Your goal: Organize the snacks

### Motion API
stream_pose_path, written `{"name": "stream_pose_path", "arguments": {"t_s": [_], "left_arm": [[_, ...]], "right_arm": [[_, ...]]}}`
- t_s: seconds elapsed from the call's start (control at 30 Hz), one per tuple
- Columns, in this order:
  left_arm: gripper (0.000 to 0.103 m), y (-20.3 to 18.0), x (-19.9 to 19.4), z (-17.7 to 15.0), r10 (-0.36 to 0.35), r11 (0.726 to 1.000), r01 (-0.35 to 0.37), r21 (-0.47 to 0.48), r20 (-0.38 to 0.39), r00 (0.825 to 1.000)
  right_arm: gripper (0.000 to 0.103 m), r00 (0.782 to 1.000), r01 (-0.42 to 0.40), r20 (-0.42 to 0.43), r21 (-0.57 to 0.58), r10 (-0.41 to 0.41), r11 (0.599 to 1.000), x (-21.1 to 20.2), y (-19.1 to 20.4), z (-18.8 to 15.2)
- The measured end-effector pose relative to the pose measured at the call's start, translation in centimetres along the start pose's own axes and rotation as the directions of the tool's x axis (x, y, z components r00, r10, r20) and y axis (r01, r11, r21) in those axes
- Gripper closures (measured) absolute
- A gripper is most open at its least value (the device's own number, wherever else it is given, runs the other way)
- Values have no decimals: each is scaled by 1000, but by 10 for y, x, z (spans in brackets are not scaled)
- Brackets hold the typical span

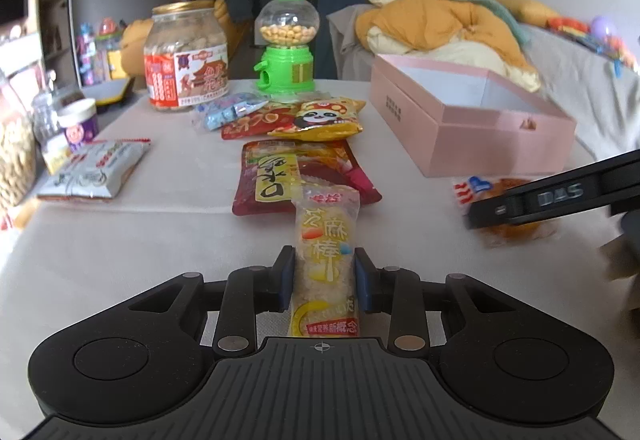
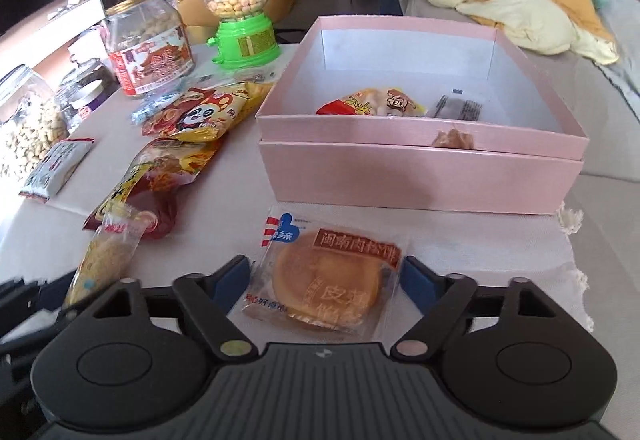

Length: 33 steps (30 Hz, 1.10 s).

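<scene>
Between blue pads (image 1: 362, 280), crinkly plastic stick (image 1: 325, 260)

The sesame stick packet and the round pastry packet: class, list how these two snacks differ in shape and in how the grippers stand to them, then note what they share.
Shape: the sesame stick packet is long and narrow; the round pastry packet is flat and squarish.
Grip: the left gripper clamps the stick packet; the right gripper only straddles the pastry packet, pads apart from it.
Shared: both have clear wrappers and are outside the pink box.
</scene>
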State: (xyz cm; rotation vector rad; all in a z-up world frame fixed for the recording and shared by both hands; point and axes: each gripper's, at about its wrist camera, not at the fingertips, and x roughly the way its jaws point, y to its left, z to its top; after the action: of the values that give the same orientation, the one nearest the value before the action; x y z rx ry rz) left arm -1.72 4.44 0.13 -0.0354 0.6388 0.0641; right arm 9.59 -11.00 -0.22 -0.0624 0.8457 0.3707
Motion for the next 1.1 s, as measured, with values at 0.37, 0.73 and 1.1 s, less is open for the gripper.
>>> {"name": "stream_pose_path", "arguments": {"t_s": [0.37,0.73,1.1], "left_arm": [[68,-11,2,4,41,997,-39,63,-32,999],[67,-14,-2,-3,55,996,-55,68,4,998],[69,-11,-2,-2,34,997,-34,67,1,999]], "right_arm": [[42,999,-12,39,47,10,999,-35,-46,-28],[23,997,61,51,4,-61,998,-20,-26,-27],[39,1000,-21,0,-32,21,999,-33,-36,-26]]}}
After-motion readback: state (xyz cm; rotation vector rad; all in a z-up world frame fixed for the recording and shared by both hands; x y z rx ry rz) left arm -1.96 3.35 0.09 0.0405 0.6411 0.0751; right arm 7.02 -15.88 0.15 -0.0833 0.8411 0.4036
